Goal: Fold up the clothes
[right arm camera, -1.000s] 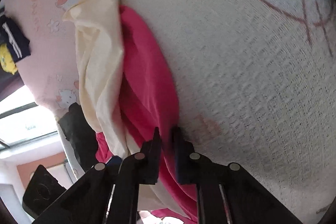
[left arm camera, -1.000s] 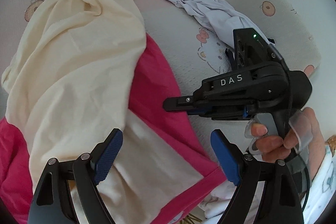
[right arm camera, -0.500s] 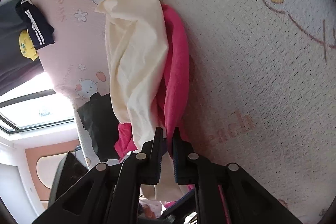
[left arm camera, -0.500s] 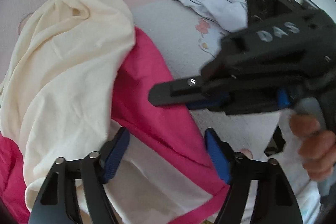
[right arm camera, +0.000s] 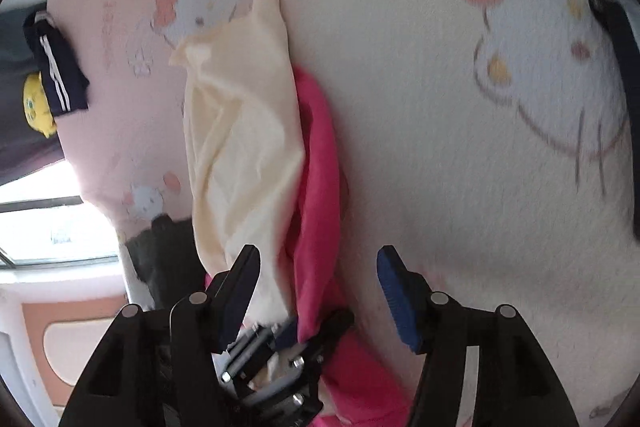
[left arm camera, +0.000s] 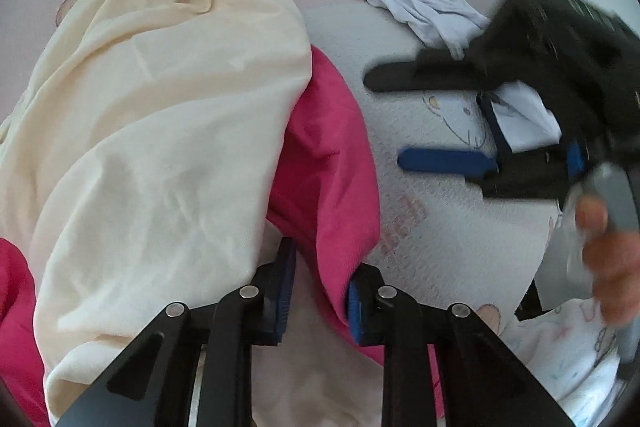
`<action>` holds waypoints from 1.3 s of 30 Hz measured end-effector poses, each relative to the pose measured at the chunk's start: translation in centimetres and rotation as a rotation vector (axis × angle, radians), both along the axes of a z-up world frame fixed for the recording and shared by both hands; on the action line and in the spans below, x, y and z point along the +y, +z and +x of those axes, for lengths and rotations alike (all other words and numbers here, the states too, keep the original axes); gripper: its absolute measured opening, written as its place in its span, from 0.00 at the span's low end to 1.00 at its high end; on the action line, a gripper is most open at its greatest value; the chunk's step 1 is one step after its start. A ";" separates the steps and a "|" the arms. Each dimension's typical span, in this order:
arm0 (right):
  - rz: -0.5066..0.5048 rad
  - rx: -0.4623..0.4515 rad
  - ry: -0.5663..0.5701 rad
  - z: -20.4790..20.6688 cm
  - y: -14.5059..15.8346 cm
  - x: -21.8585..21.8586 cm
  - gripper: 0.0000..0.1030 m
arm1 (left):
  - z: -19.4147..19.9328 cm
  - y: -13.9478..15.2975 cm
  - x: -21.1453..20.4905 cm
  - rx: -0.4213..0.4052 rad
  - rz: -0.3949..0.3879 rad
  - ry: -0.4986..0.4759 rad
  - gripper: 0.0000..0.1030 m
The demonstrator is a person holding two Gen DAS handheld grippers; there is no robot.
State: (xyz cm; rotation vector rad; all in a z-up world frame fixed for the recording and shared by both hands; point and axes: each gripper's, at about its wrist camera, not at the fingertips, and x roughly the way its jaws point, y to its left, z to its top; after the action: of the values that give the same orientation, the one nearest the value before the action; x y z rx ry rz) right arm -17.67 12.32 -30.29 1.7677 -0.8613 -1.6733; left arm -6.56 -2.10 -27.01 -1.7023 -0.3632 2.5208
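Observation:
A pink garment (left arm camera: 328,147) lies on the bed under a cream garment (left arm camera: 160,107). My left gripper (left arm camera: 320,291) points steeply down, its jaws closing on a raised fold of the pink cloth, and the blue pads press on the fold. From the right wrist, the left gripper (right arm camera: 316,327) pinches the pink garment (right arm camera: 320,167) beside the cream garment (right arm camera: 240,127). My right gripper (right arm camera: 316,259) has its jaws opening with no cloth pressed between the pads. It hovers blurred above the sheet as the right gripper (left arm camera: 388,121), held by a hand (left arm camera: 600,247).
The bed has a pale cartoon-cat sheet (left arm camera: 420,227). A crumpled white garment (left arm camera: 416,7) lies at the far right. A dark blue garment with white stripes (right arm camera: 56,67) lies at the left edge, by a window.
The right gripper opened, let go of the pink garment and drew back upward. The left gripper sank and narrowed from wide open onto the pink fold.

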 end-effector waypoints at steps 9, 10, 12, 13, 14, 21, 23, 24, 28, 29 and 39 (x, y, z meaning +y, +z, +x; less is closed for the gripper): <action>0.047 0.032 0.090 -2.5 -1.8 -4.2 0.59 | 0.4 0.0 -1.7 0.005 0.030 0.035 0.19; 0.055 0.062 0.099 -2.6 -1.7 -4.6 0.59 | 0.4 -0.1 -1.9 0.003 0.034 0.038 0.19; 0.074 0.120 0.134 -2.5 -1.5 -5.4 0.59 | 0.4 -0.1 -2.0 0.005 0.039 0.044 0.19; 0.086 0.147 0.166 -2.3 -1.3 -5.8 0.59 | 0.4 -0.1 -2.1 0.004 0.038 0.047 0.19; 0.098 0.175 0.198 -2.2 -1.1 -6.1 0.59 | 0.4 -0.1 -2.2 0.001 0.034 0.050 0.19; 0.218 0.293 0.418 -1.0 0.2 -7.2 0.57 | 0.6 -0.1 -2.8 -0.012 0.034 0.060 0.19; 0.287 0.357 0.467 -0.3 0.5 -8.2 0.57 | 0.5 0.0 -2.3 -0.017 0.025 0.057 0.19; 0.320 0.389 0.493 0.1 0.6 -8.7 0.56 | 0.4 0.1 -2.1 -0.020 0.018 0.053 0.19; 0.468 0.514 0.568 1.5 1.0 -11.3 0.56 | 0.7 0.2 -1.9 -0.023 0.008 0.048 0.19; 0.505 0.555 0.585 1.8 1.0 -12.0 0.56 | 0.9 0.3 -2.0 -0.023 0.008 0.050 0.19; 0.556 0.545 0.473 0.8 1.1 -12.5 0.05 | 0.5 0.3 -2.1 -0.014 0.047 0.056 0.19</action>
State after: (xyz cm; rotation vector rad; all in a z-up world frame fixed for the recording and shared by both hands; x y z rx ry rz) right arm -16.82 -0.16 -29.15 1.5264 0.2721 -2.0079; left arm -6.04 -4.16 -26.69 -1.7165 -0.4735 2.5189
